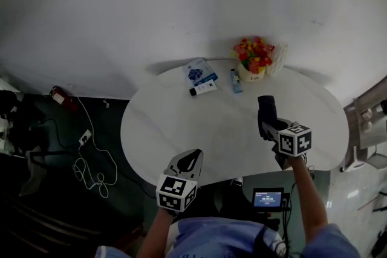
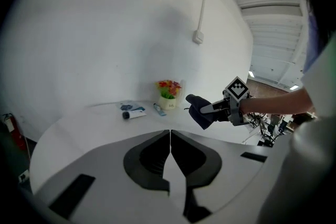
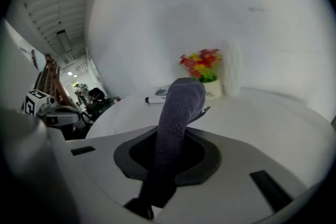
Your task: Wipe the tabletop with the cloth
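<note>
Bare at centre, 9 and 6 o'clock of white oval tabletop (image 1: pixel 175 130). Crowded 11 to 1 o'clock: flat blue packet (image 1: pixel 199 71), dark-capped white tube (image 1: pixel 203 89), small blue tube (image 1: pixel 235 80), red-yellow flower pot (image 1: pixel 253 61).

The head view was dim and grey, the pale worktop (image 1: pixel 181 124) its brightest area and the floor (image 1: pixel 60 190) left of the worktop almost black. A soft shadow lay on the wall (image 1: pixel 151 9) behind the worktop's far edge. Both gripper views bulged strongly and fell to black at the corners. In the left gripper view, ceiling lights (image 2: pixel 295 87) glared beyond the worktop's right side. In the right gripper view, the cloth (image 3: pixel 176 118) went dark and soft nearest the lens.
</note>
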The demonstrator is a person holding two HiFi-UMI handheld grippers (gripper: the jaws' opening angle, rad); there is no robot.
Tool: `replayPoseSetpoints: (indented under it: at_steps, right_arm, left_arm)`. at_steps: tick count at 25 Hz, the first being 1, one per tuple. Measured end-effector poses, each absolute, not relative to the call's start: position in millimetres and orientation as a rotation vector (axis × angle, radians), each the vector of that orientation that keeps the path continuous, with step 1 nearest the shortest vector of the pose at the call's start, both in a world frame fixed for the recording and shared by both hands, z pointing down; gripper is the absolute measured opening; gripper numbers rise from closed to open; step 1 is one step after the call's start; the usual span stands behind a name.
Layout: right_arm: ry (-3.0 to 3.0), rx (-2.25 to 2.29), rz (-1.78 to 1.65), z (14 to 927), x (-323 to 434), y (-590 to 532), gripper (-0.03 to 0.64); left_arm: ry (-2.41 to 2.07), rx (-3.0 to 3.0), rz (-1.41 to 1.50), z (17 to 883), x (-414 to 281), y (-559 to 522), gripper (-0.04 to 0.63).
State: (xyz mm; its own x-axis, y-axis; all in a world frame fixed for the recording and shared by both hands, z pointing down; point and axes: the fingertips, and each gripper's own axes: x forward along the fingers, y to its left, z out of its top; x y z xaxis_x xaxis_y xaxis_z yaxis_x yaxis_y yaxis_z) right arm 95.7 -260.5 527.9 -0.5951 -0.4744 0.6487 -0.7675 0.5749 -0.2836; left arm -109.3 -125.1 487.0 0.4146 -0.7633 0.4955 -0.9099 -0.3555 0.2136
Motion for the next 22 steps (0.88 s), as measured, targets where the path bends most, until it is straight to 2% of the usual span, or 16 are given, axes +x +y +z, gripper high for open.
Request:
replayPoseSetpoints:
  at_steps: [12,17,22]
  right_arm:
    - [-2.433,0.407,0.677,543.0,-246.7,-159.5,0.067]
    - [-2.422,0.187,0.664,557.7,-342.9,-99.6,0.067]
    - [-2.391,0.020,0.651,571.7,-408.3,-39.4,0.067]
  left_arm:
    - [-1.719,1.958,0.316,496.1,-309.5,-33.5,0.017]
    - [-1.824,1.831,0.274,503.2,-362.8,7.0,0.017]
    - [-1.879,1.706,0.219,517.1,-393.1,47.0,0.017]
